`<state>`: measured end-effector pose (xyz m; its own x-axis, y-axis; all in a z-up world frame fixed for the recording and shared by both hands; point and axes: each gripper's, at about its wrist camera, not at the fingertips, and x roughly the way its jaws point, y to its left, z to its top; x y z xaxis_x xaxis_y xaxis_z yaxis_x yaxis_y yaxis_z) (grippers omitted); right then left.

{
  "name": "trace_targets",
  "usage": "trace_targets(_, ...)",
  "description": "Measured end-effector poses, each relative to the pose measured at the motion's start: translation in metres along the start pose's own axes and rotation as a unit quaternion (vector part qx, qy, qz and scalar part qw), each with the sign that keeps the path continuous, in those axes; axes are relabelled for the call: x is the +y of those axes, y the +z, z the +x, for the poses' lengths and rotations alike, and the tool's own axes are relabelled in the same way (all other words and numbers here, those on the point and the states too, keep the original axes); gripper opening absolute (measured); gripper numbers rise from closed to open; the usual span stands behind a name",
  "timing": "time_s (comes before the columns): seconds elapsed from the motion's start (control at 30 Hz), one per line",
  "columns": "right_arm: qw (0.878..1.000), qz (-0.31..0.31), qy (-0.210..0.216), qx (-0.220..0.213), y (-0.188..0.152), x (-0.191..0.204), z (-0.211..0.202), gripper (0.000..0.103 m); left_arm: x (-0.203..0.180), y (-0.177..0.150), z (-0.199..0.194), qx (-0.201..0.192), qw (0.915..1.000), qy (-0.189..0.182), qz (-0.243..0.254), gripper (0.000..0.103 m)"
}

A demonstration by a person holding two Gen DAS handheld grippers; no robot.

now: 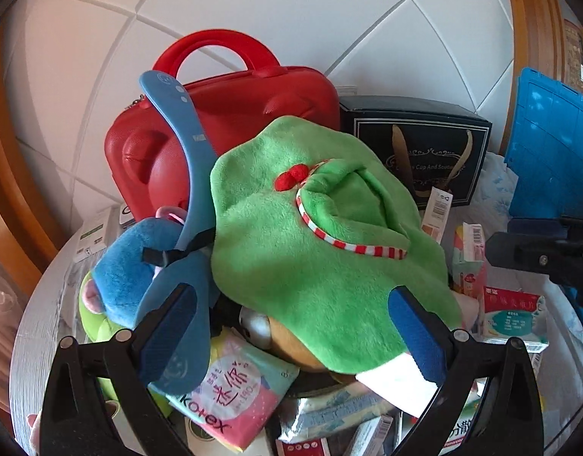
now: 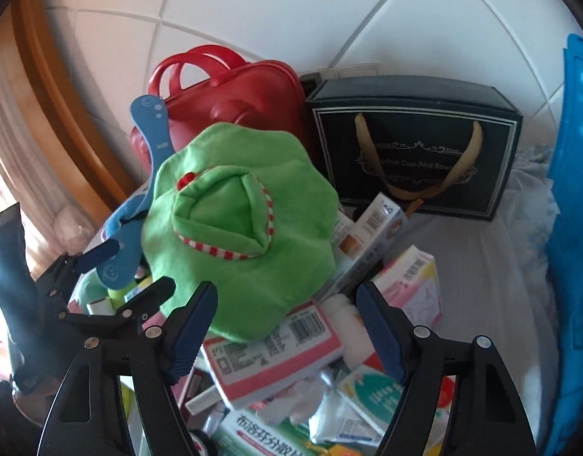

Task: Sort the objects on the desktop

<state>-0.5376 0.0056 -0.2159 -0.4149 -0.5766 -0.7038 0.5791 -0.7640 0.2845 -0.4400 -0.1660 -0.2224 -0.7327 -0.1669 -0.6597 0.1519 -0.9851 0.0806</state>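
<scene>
Left wrist view is showing the left gripper (image 1: 291, 336) hanging with its jaws spread wide over the heap, the green plush piece (image 1: 314, 243) lying between the blue pads but gripped by neither — the cloth is draping loosely, which suggests nothing is pinching it yet. Just to the left, a blue plastic hanger (image 1: 188, 174) is leaning across a blue plush toy (image 1: 127, 262), its upper end resting against the red carry case (image 1: 223, 129), probably because the pile is propping it up.

Right wrist view is showing the right gripper (image 2: 287, 326) hovering with its jaws apart too, somewhat narrower, straddling the lower edge of the green plush and a pink-and-white medicine box (image 2: 276, 357) without squeezing either. Judging from the angle, both tools are tilting down toward the plush, as though it is being picked as the top item to sort.

Farther out, the black gift box (image 2: 416, 144) with gold ribbon handles is standing upright against the tiled wall (image 2: 291, 11), beside the red case — likely parked at the back to keep the front free. Cartons and packets are lying scattered beneath, and a blue crate (image 2: 572, 228) is waiting at the right edge, possibly as a sorting bin.
</scene>
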Motion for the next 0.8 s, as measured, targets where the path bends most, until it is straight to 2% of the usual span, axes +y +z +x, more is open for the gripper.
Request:
trace_targets(0.13, 0.999, 0.013, 0.028, 0.033, 0.018, -0.002, 0.046, 0.077, 0.006, 0.004, 0.017, 0.004, 0.9993, -0.034, -0.014, 0.103)
trace_targets(0.23, 0.996, 0.037, 0.050, 0.060, 0.022, -0.005, 0.078, 0.078, 0.000, 0.008, 0.025, 0.004, 0.9992, -0.038, 0.013, 0.103)
trace_targets(0.33, 0.991, 0.085, 0.077, 0.067, 0.022, -0.022, 0.092, 0.078, 0.002, 0.007, 0.028, 0.000, 0.9979, -0.062, 0.022, 0.103)
trace_targets(0.37, 0.988, 0.101, 0.092, 0.073, 0.021, -0.027, 0.097, 0.072, 0.003, 0.007, 0.029, -0.001, 0.9971, -0.072, 0.024, 0.103)
trace_targets(0.4, 0.984, 0.115, 0.112, 0.082, 0.020, -0.032, 0.102, 0.064, 0.004, 0.007, 0.030, -0.002, 0.9962, -0.083, 0.026, 0.099)
trace_targets(0.47, 0.975, 0.138, 0.140, 0.100, 0.018, -0.035, 0.112, 0.016, 0.003, 0.006, 0.028, 0.001, 0.9928, -0.117, 0.029, 0.080)
trace_targets(0.5, 0.976, 0.133, 0.138, 0.101, 0.018, -0.031, 0.112, 0.014, 0.003, 0.006, 0.024, 0.003, 0.9905, -0.134, 0.032, 0.064)
trace_targets(0.53, 0.981, 0.114, 0.127, 0.095, 0.019, -0.024, 0.107, 0.012, 0.001, 0.004, 0.020, 0.003, 0.9887, -0.144, 0.041, 0.052)
trace_targets(0.63, 0.988, 0.071, 0.114, 0.076, 0.017, -0.006, 0.086, 0.009, -0.004, 0.001, 0.008, 0.003, 0.9860, -0.151, 0.071, 0.034)
trace_targets(0.67, 0.988, 0.063, 0.119, 0.071, 0.017, -0.003, 0.079, 0.000, -0.003, 0.000, 0.005, 0.006, 0.9852, -0.154, 0.074, 0.032)
trace_targets(0.73, 0.991, 0.045, 0.112, 0.055, 0.015, 0.004, 0.061, 0.001, -0.001, -0.001, -0.001, 0.005, 0.9847, -0.156, 0.077, 0.025)
trace_targets(0.8, 0.996, 0.021, 0.081, 0.041, 0.013, 0.009, 0.046, 0.001, 0.002, -0.002, -0.009, 0.000, 0.9840, -0.161, 0.076, 0.023)
